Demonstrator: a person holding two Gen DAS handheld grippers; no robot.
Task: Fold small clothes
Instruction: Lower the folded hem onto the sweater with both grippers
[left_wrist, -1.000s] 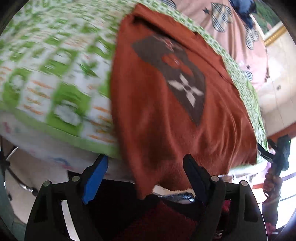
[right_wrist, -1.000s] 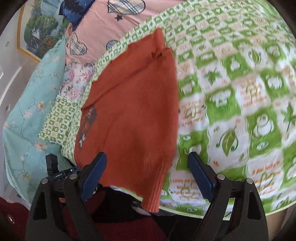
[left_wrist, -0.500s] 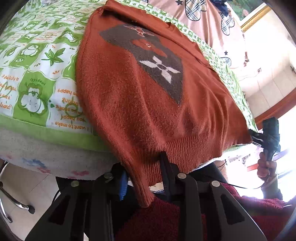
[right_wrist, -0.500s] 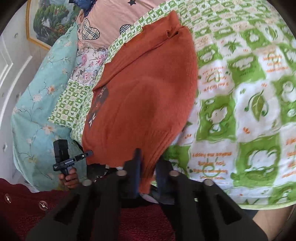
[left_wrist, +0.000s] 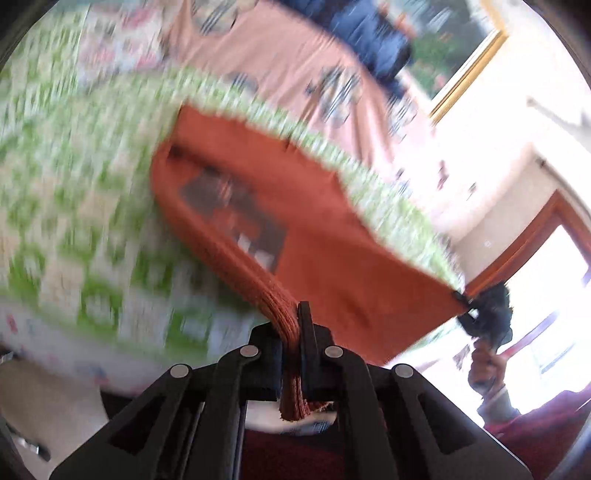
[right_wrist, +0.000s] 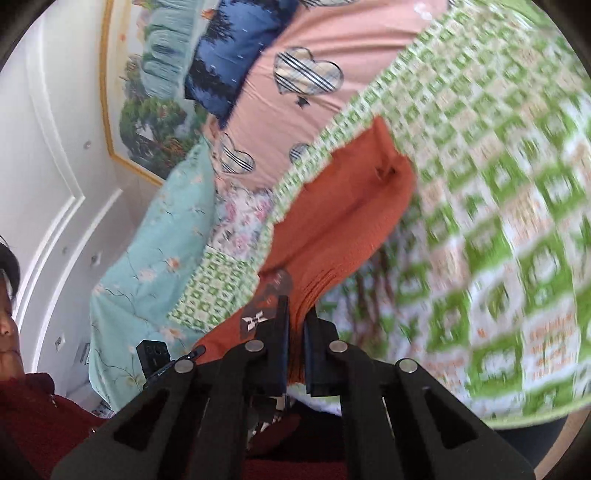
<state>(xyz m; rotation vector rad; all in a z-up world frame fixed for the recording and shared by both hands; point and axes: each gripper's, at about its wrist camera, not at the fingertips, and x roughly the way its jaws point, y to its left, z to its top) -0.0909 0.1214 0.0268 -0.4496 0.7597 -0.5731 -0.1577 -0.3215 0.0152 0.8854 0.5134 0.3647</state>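
A small rust-orange knitted sweater with a dark patch on its front lies on the green-and-white quilt. My left gripper is shut on one bottom corner of its hem, and the knit bunches between the jaws. In the right wrist view the sweater stretches away toward its collar, and my right gripper is shut on the other hem corner. The hem hangs lifted off the bed edge between both grippers. Each gripper shows in the other's view: the right one, the left one.
Pink bedding with plaid hearts, a blue pillow and a light teal floral blanket lie behind the quilt. A framed landscape picture hangs on the white wall. A person in a dark red top stands at the bed edge.
Both grippers went from wide open to shut on the sweater's hem corners, then rose, lifting the hem off the bed edge. Both views tilted upward.
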